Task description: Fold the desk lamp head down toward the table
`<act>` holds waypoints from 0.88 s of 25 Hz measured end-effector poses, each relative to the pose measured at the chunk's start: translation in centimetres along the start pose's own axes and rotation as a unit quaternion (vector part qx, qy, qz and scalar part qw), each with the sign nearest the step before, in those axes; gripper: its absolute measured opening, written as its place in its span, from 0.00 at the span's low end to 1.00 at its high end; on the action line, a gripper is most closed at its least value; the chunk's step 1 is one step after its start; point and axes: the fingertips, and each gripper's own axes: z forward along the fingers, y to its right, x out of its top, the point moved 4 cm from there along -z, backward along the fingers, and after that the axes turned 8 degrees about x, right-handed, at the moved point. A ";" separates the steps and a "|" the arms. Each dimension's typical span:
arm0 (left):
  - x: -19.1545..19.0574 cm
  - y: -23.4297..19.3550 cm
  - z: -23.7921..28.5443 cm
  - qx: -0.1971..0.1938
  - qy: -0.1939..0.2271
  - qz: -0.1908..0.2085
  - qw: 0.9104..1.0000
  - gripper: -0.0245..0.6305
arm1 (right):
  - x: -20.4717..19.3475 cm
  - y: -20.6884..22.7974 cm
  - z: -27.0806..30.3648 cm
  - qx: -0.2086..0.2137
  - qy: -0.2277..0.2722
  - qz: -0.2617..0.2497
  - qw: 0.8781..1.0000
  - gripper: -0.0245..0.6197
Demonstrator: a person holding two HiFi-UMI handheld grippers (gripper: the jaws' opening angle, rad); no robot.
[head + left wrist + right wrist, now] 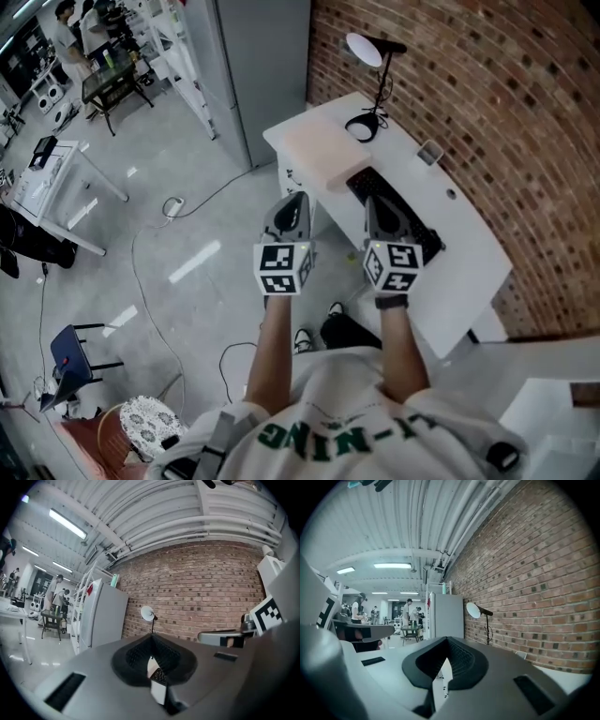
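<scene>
Head view — approach step: desk lamp head (364, 49) raised at upper centre, on the counter (469, 253); left claw (292, 199) and right claw (378, 202) closed, empty, well short — next, reach the head.

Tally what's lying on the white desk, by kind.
desk lamp: 1
black keyboard: 1
pale flat pad: 1
small grey box: 1
Total: 4
</scene>
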 end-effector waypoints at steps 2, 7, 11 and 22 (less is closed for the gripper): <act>0.3 -0.6 1.0 0.005 0.000 -0.001 1.000 0.04 | 0.3 0.1 1.2 0.004 -0.003 -0.007 1.000 0.04; 1.5 -2.3 5.1 0.021 -0.003 0.012 1.000 0.04 | 1.1 1.5 5.7 0.017 -0.013 -0.004 1.000 0.04; 3.1 -2.2 10.0 0.029 0.003 0.026 0.999 0.04 | 2.5 4.6 9.6 0.026 -0.007 -0.013 1.000 0.04; 4.2 0.1 19.5 0.039 0.002 0.046 0.998 0.04 | 4.6 12.7 16.7 0.039 0.004 -0.022 0.999 0.04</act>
